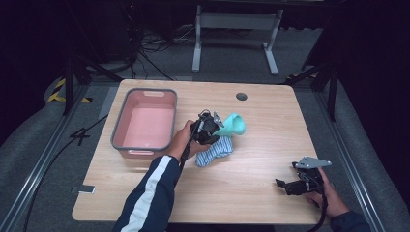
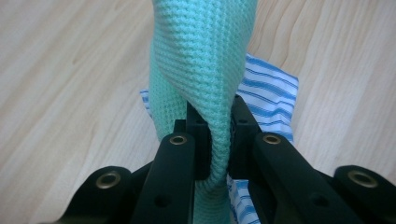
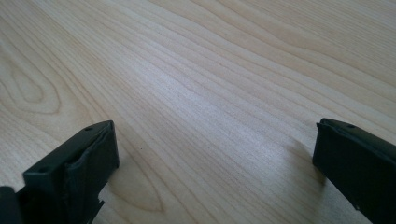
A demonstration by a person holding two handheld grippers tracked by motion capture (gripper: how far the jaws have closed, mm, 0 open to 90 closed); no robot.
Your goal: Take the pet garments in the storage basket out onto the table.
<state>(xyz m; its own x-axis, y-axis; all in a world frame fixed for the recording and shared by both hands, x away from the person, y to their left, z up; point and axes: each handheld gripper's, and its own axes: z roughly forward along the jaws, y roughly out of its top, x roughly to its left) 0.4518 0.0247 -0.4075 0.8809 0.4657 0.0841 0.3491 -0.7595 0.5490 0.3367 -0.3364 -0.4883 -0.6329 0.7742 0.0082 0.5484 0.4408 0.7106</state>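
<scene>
A wood table (image 1: 261, 145) stands on a grey floor (image 1: 43, 140). Behind it is a white metal frame (image 1: 236, 29). Black cables (image 1: 145, 48) lie there. The room is dark.

Navy sleeve (image 1: 147, 193), white stripes

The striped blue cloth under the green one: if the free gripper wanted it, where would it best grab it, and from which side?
Probably its near-left corner. The striped cloth lies crumpled on the table, and that end sticks out clear of the green cloth, which the left gripper is pinching. The right gripper, open, could come from the person's side, low, and close on that raised fold.
</scene>
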